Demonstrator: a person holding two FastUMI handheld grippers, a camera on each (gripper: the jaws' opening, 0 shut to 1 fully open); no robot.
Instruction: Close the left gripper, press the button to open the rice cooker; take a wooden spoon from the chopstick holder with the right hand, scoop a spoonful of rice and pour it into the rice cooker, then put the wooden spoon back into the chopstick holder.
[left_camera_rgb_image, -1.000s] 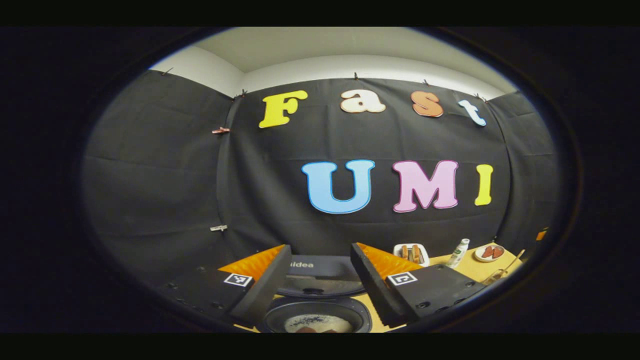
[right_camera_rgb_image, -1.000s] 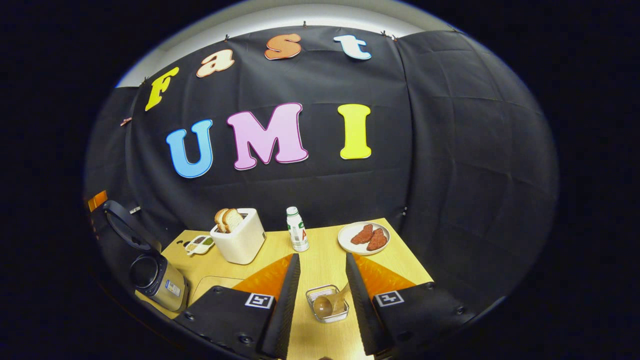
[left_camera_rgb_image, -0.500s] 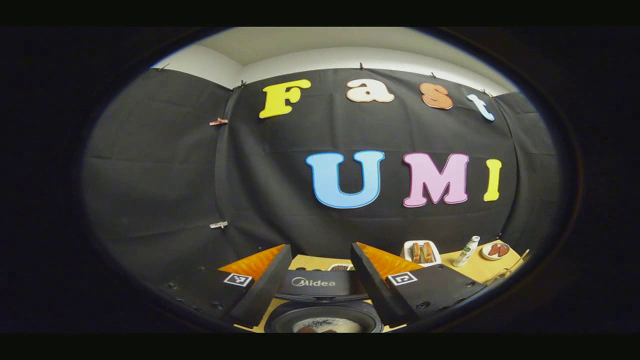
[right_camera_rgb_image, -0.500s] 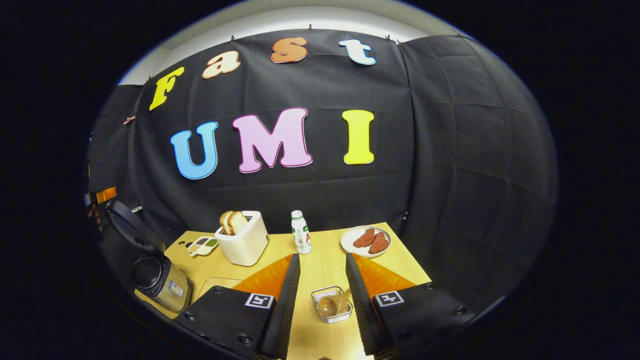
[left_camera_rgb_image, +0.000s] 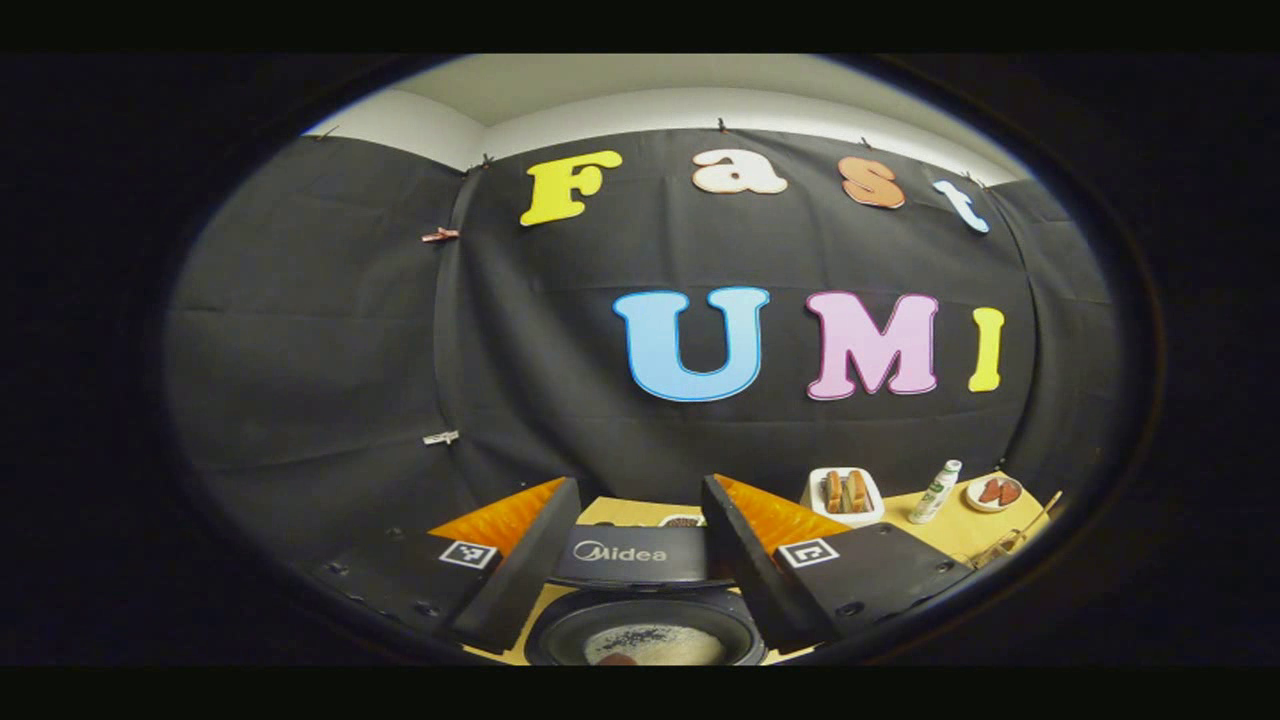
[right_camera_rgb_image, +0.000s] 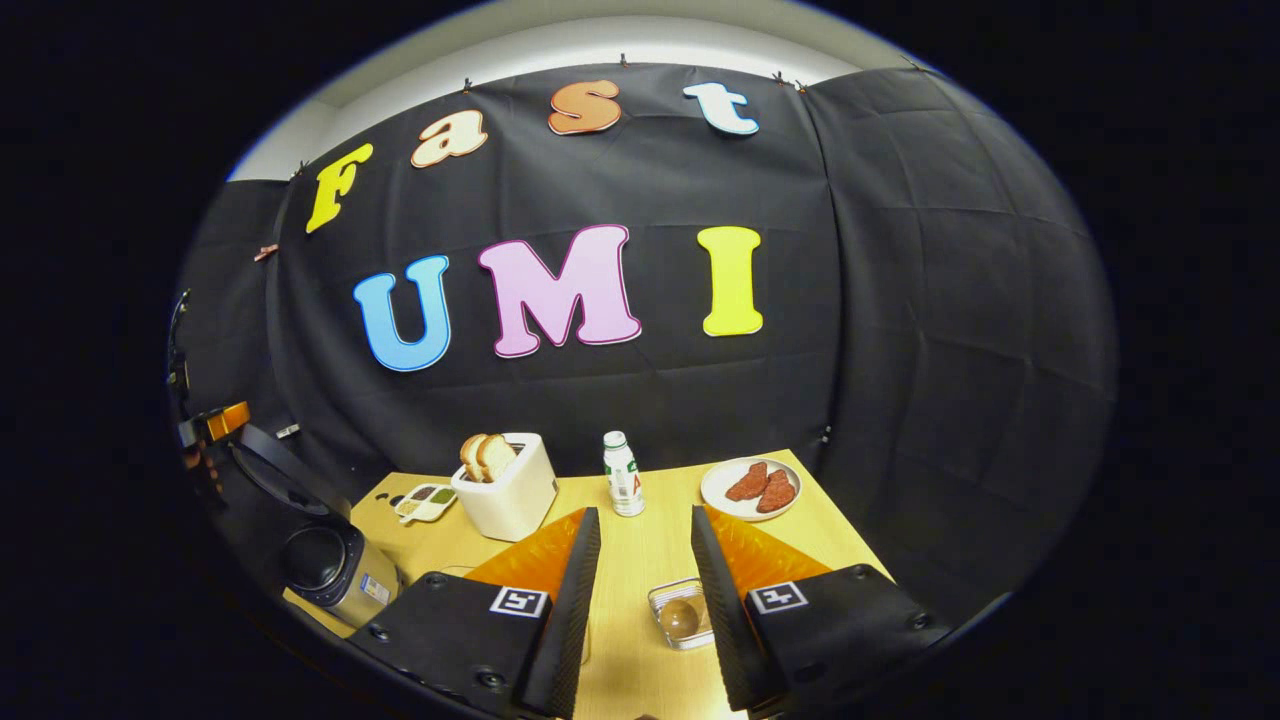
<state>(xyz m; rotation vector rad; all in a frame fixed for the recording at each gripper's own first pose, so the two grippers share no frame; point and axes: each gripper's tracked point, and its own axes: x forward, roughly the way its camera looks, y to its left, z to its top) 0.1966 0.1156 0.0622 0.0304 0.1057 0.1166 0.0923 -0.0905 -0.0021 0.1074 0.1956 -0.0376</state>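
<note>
Rice cooker (right_camera_rgb_image: 325, 565) is sitting at the lower left of my right gripper view with its lid (right_camera_rgb_image: 275, 470) standing raised, the mouth of the pot facing up and toward the right. Moving right along the wooden table (right_camera_rgb_image: 640, 545), I am seeing a small divided dish (right_camera_rgb_image: 425, 502), a white toaster (right_camera_rgb_image: 510, 490) holding bread slices, a small bottle (right_camera_rgb_image: 623, 487) standing upright, and a plate (right_camera_rgb_image: 750, 487) with reddish pieces on it.

At the bottom centre, my right gripper (right_camera_rgb_image: 640, 610) is hanging open, its jaws spread apart with nothing between them. The wire chopstick holder (right_camera_rgb_image: 683, 612) is lying just ahead, close to the right-hand finger, and the wooden spoon (right_camera_rgb_image: 682, 619) is resting in it with its rounded bowl showing toward me. I cannot tell which way the handle is running in this view, since that finger is hiding it.

In my left gripper view, the left gripper (left_camera_rgb_image: 635, 560) is also hanging open and gripping nothing, poised over the cooker; the dark lid is standing between the fingers and the pot, with pale rice (left_camera_rgb_image: 655, 643) in it, is lying at the bottom centre. At the lower right edge, a thin pale stick, possibly the spoon's handle, is slanting up to the right.
</note>
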